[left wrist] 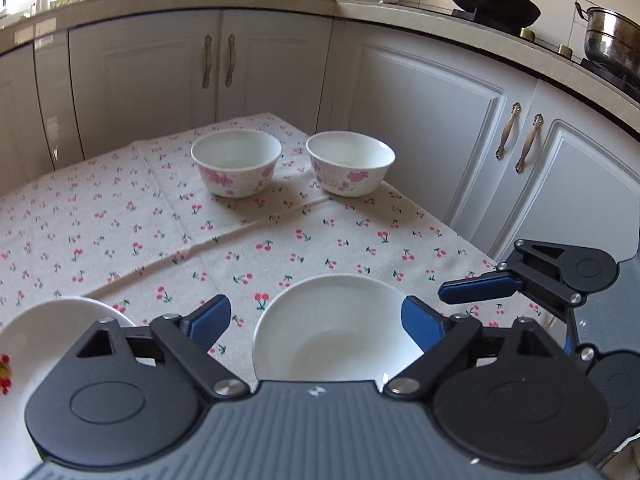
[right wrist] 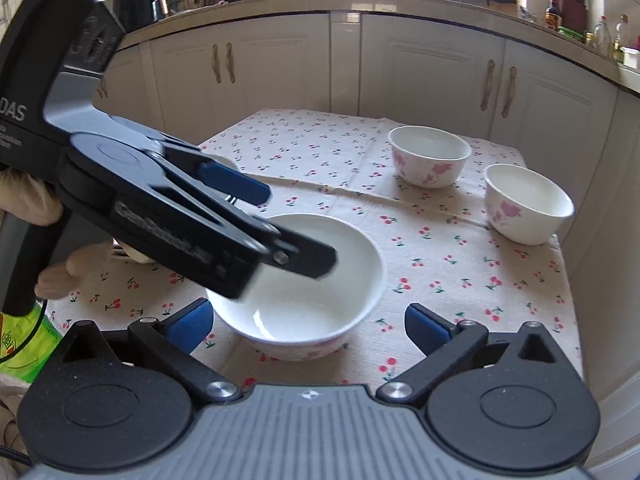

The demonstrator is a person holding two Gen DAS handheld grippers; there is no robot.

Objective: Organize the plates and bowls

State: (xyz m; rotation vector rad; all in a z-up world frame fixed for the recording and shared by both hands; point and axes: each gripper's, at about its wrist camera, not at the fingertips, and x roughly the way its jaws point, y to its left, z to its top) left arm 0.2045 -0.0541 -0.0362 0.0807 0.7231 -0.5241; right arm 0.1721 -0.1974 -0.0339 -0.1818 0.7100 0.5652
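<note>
A white bowl (left wrist: 336, 328) (right wrist: 320, 292) sits on the cherry-print tablecloth near the front edge. My left gripper (left wrist: 316, 320) is open and hovers over this bowl, one finger to each side; it also shows in the right wrist view (right wrist: 280, 224). My right gripper (right wrist: 308, 326) is open, close behind the same bowl; one blue finger (left wrist: 476, 290) of it shows in the left wrist view. Two floral bowls (left wrist: 236, 162) (left wrist: 350, 162) stand apart at the far side; they also show in the right wrist view (right wrist: 430, 156) (right wrist: 528, 208). A white plate (left wrist: 36, 344) lies at the left.
The tablecloth (left wrist: 120, 232) covers a small table in a kitchen corner. White cabinets (left wrist: 420, 120) stand close behind and to the right. A wok (left wrist: 490, 0) and steel pot (left wrist: 612, 40) sit on the counter. A green packet (right wrist: 24, 340) lies at the left.
</note>
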